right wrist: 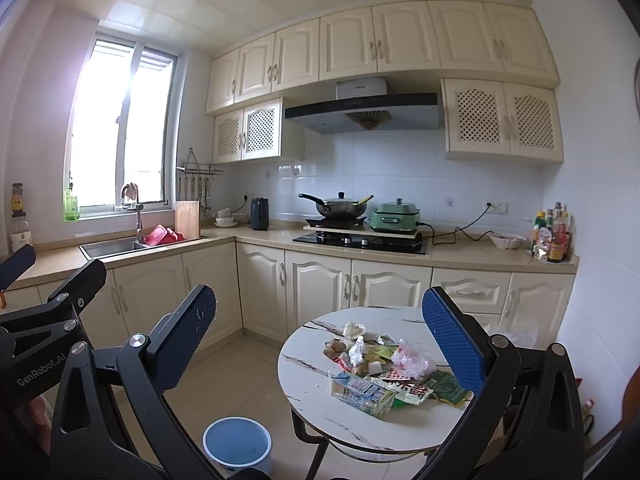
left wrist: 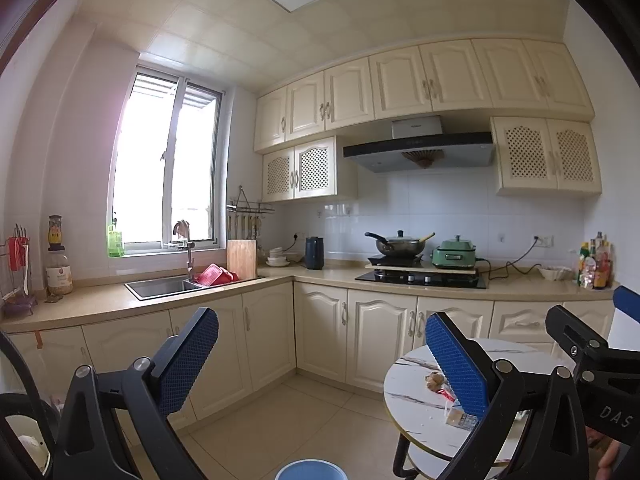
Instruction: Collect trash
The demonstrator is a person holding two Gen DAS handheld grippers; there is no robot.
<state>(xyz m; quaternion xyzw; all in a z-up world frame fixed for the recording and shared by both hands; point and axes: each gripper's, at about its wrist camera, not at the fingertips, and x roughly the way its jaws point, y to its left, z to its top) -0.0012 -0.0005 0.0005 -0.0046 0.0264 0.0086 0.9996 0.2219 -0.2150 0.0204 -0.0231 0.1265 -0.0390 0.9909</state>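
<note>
While hovering short of the round marble table (right wrist: 320,408), right tool (right wrist: 332,334) gaping wide, nothing between the blue pads (right wrist: 452,344). Left tool (left wrist: 320,364) likewise spreading fully open and empty, pointing level toward the kitchen cabinets (left wrist: 320,328). Lying heaped on the table: trash (right wrist: 380,372), including a crumpled plastic bag (right wrist: 412,362), a flattened carton (right wrist: 362,394), wrappers and foil. Standing on the floor just beside the table: blue bin (right wrist: 237,444), open-topped. Not touching anything, either tool.

"GenRobot.AI" stands on the left hand-held gripper (right wrist: 24,284); "DAS" on the right hand-held gripper (left wrist: 592,332).
</note>
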